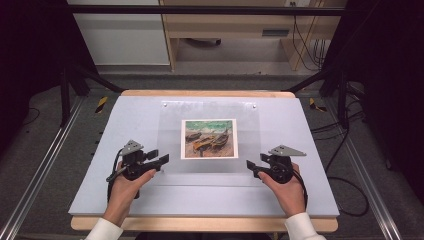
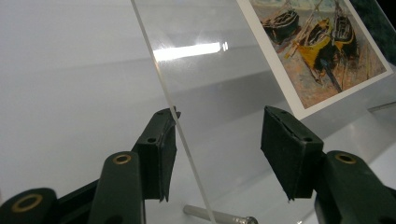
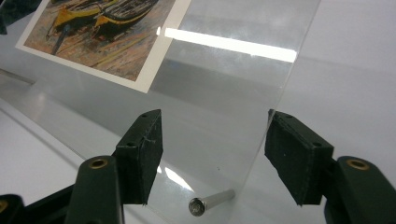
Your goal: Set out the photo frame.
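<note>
A clear acrylic sheet (image 1: 207, 137) lies across the middle of the pale blue board (image 1: 125, 125), with a small print of beached boats (image 1: 208, 138) under or behind it at its centre. The sheet's near edge looks lifted a little off the board. At its near left corner sits the left gripper (image 1: 164, 159), jaws partly open, the sheet's edge running between them and close against one pad (image 2: 159, 154), the other pad standing clear. At the near right corner the right gripper (image 1: 250, 166) straddles the other side edge the same way, half open, neither pad clearly pressing. A small metal pin (image 3: 210, 201) pokes out at each of these corners. Two more fixings show at the sheet's far corners.
</note>
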Available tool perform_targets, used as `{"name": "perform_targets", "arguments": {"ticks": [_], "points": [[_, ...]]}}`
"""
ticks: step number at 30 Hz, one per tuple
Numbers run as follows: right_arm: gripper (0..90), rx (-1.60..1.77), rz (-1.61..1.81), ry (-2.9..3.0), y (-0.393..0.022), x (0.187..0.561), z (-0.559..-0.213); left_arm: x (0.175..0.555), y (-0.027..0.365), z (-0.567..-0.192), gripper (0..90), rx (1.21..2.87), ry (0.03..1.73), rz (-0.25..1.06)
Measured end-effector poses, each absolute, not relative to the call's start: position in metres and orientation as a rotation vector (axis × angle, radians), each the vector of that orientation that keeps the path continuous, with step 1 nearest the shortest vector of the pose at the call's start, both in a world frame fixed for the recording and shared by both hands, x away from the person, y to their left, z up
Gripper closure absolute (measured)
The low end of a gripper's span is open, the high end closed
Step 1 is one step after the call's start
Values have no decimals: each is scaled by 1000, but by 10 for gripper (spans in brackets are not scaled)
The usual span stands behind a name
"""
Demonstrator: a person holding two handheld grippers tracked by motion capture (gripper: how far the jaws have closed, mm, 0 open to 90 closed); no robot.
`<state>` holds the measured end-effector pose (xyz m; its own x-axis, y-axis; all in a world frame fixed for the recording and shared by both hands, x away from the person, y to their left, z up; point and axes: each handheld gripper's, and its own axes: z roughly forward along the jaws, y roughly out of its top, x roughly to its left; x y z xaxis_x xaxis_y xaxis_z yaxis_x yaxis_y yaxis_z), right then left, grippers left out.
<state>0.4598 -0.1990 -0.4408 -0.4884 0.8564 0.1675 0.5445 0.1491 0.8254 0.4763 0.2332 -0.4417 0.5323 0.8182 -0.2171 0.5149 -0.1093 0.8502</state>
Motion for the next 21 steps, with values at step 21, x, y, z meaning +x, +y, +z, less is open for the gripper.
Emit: {"name": "perform_targets", "arguments": {"ticks": [21], "points": [[480,1311,1232,2102,-203,446,-439,463,236,-440,525,1767,1109,397]]}}
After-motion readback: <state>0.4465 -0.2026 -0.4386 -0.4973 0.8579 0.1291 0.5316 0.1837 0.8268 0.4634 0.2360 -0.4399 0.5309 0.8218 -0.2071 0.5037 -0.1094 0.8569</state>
